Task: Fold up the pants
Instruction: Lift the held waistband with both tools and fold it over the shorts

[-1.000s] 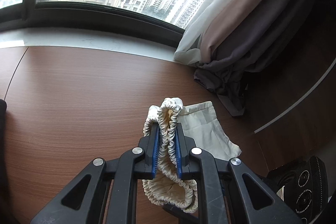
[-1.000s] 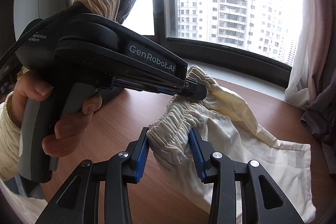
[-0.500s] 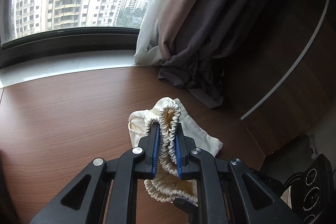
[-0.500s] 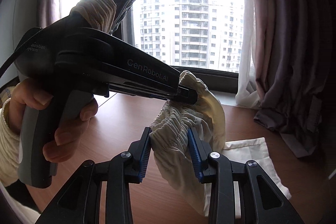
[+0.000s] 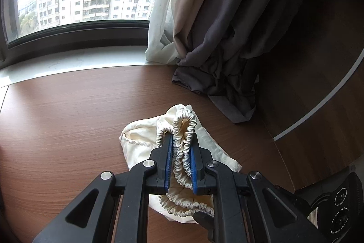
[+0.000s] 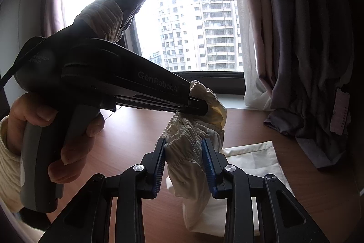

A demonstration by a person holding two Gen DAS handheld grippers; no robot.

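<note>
The cream pants [image 5: 141,137] have a gathered elastic waistband and lie bunched on the brown wooden table [image 5: 68,120]. My left gripper [image 5: 181,140] is shut on a fold of the waistband and holds it above the table. In the right wrist view my right gripper [image 6: 183,146] is shut on another part of the waistband [image 6: 182,147]. The left gripper [image 6: 198,106] shows there too, clamped on the waistband just above and behind. The pant legs [image 6: 254,158] trail onto the table to the right.
Grey and white curtains [image 5: 216,38] hang at the table's far right corner, their hem pooled on the wood [image 5: 227,95]. A window sill [image 5: 68,63] runs along the far edge. The table's right edge [image 5: 279,161] drops off near the pants.
Both grippers have swung to the right with the waistband still held. The pants have bunched up and moved toward the curtain side, with the legs folding under.
</note>
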